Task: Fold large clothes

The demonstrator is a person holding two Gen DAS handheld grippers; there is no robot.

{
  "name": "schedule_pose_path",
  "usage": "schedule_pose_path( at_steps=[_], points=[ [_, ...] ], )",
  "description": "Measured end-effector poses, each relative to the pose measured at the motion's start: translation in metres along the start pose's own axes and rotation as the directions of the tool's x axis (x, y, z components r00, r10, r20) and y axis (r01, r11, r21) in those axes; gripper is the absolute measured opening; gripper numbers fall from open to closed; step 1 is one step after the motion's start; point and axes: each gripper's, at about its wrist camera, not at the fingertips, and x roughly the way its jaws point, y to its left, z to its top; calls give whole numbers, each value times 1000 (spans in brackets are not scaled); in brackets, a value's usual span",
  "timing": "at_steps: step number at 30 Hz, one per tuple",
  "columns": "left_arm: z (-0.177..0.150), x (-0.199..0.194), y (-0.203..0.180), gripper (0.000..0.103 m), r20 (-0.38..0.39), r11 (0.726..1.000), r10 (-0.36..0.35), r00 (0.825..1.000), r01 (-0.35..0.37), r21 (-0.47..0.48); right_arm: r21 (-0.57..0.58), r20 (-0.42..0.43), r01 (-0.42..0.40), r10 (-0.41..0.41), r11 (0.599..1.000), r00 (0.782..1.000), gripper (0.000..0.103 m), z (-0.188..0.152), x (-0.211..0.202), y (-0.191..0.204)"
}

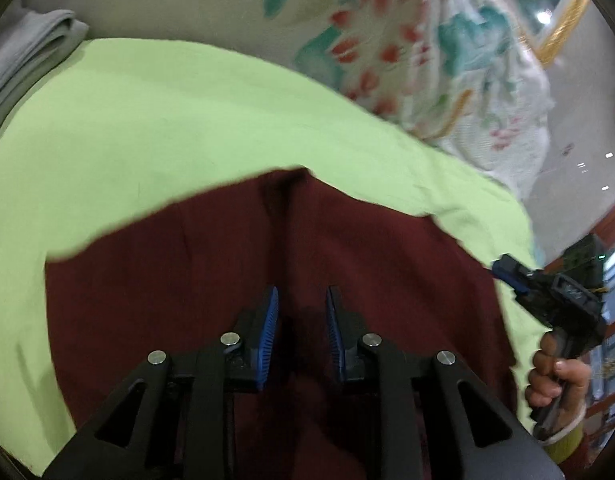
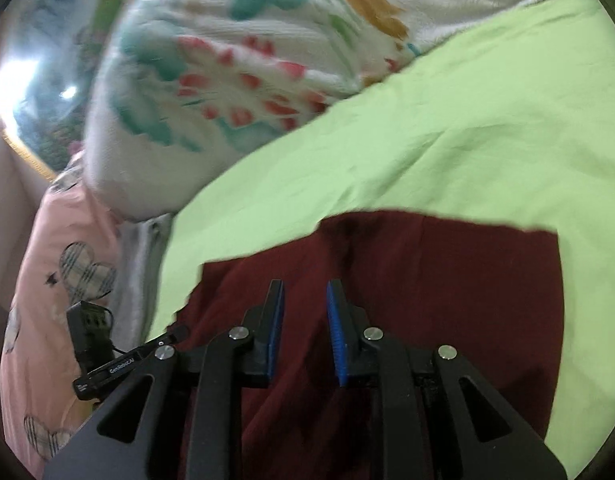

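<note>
Where maroon cloth (image 1: 267, 260) lies, green sheet (image 1: 147, 128), floral quilt (image 2: 227, 80) beyond.

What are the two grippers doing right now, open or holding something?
Left gripper: open, nothing between its pads, above the maroon garment.
Right gripper: open, holding nothing.

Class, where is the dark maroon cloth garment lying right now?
In both wrist views, the dark maroon cloth garment lies on the light green sheet, below the floral quilt.

A garment (image 1: 247, 280) lies on a bedsheet (image 1: 167, 120) covering the bed. Behind the bedsheet sits a quilt (image 2: 227, 80), with a folded cloth (image 1: 23, 52) at the far left. The right hand-held gripper (image 1: 503, 276) hovers at the garment's right edge.
</note>
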Motion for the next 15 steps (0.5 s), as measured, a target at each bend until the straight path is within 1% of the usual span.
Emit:
schedule_pose_path(
  at_steps=[1, 3, 4, 5, 6, 7, 8, 9, 10, 12, 13, 14, 15],
  points=[
    [-9, -9, -5, 23, 9, 1000, -25, 1000, 25, 4, -27, -17, -28, 28, 999, 999, 23, -12, -8, 10],
    [-30, -24, -22, 23, 17, 997, -75, 997, 75, 31, -66, -51, -59, 56, 996, 997, 23, -28, -11, 25],
    [-38, -31, -31, 23, 18, 996, -77, 997, 76, 43, -88, -58, -37, 32, 995, 998, 23, -37, -13, 31],
    [-44, -35, -37, 23, 21, 995, -83, 996, 82, 52, -114, -47, 27, -33, 993, 998, 23, -45, -16, 36],
    [-48, -39, -42, 24, 21, 994, -87, 996, 85, 66, -124, -37, 75, -80, 989, 996, 26, -50, -18, 36],
    [-54, -45, -45, 29, 27, 996, -53, 998, 50, 76, -116, -31, 117, -121, 986, 992, 28, -55, -20, 35],
    [-57, -48, -44, 38, 27, 998, -24, 999, 22, 66, -87, -39, 128, -131, 988, 991, 36, -59, -23, 31],
    [-59, -50, -42, 41, 19, 999, -15, 1000, 14, 43, -61, -53, 119, -122, 991, 991, 43, -62, -23, 27],
    [-62, -52, -36, 44, -6, 999, -46, 999, 46, -4, -39, -77, 94, -97, 995, 992, 44, -66, -23, 26],
    [-61, -54, -27, 46, -44, 992, -102, 994, 98, -74, -42, -94, 84, -88, 996, 992, 44, -70, -21, 30],
    [-59, -54, -25, 47, -48, 991, -108, 993, 104, -87, -65, -94, 82, -88, 994, 992, 44, -70, -21, 39],
    [-57, -54, -26, 47, -50, 992, -94, 994, 90, -89, -86, -89, 71, -79, 994, 993, 44, -71, -22, 45],
    [-56, -55, -28, 47, -46, 994, -78, 996, 74, -81, -133, -87, 43, -55, 990, 995, 44, -72, -22, 58]
  ],
)
